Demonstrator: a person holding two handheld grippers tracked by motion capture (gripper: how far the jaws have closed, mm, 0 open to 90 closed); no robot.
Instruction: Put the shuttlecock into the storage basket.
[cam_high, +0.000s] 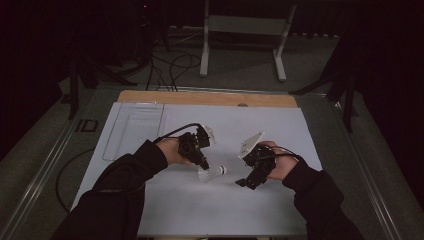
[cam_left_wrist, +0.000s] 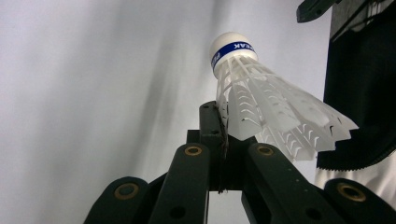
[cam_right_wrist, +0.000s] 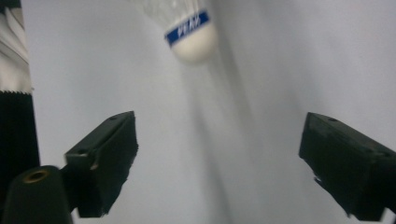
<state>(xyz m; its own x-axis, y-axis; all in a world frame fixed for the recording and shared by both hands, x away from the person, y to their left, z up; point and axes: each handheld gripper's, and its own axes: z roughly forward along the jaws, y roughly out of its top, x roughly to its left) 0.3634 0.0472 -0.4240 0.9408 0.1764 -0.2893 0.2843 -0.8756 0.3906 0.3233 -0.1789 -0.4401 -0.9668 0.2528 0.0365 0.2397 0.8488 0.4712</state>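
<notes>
On the far left of the desk (cam_high: 150, 200) lies a clear tray (cam_high: 134, 130), well away from the work. Next comes the left claw (cam_high: 204, 164), clamped tight on the skirt of a white shuttlecock (cam_high: 212, 173). In the left gripper view the jaws pinch only a thin edge of the feathers (cam_left_wrist: 280, 112), with the cork (cam_left_wrist: 229, 46) and its blue band pointing away from the claw. The shuttlecock sits low over the desk near the middle, cork toward the right hand; I cannot tell whether it touches the surface.

To the right, the right claw (cam_high: 242, 183) stands wide open, and its own view has the cork (cam_right_wrist: 194, 39) ahead and between the jaws, not yet reached.

This looks like a handover. To do it well, I would keep the left claw steady and bring the right one straight on until the cork is squarely between the pads. Close on the cork or the band, not the feathers, which would crush or slip. The left grip is slight, so any knock could twist the shuttlecock loose. Let go on the left only after the right has closed.
</notes>
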